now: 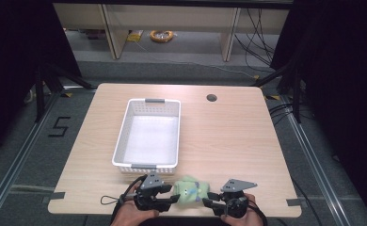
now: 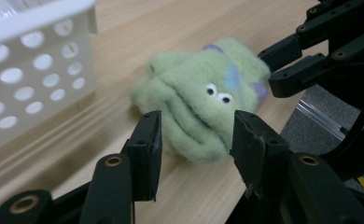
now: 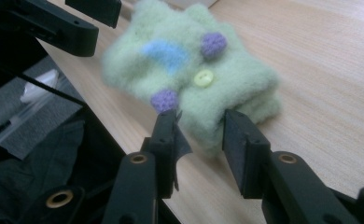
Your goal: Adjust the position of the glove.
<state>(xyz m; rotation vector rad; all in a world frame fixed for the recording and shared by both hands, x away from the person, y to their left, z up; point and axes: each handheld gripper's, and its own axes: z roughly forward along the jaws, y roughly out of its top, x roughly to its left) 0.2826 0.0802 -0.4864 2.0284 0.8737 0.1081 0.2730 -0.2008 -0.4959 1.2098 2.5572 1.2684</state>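
From above, the toy lay on the table near its front edge, just in front of the basket, which held nothing; the placing, I judged, was all left. My left gripper was parted around the fuzzy green felt, not pressing. My right gripper likewise straddled a soft folded edge, released.

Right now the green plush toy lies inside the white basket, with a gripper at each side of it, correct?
Not quite. The green plush toy lies on the table, in front of the white basket, as the high view shows. The left gripper and right gripper do flank it.
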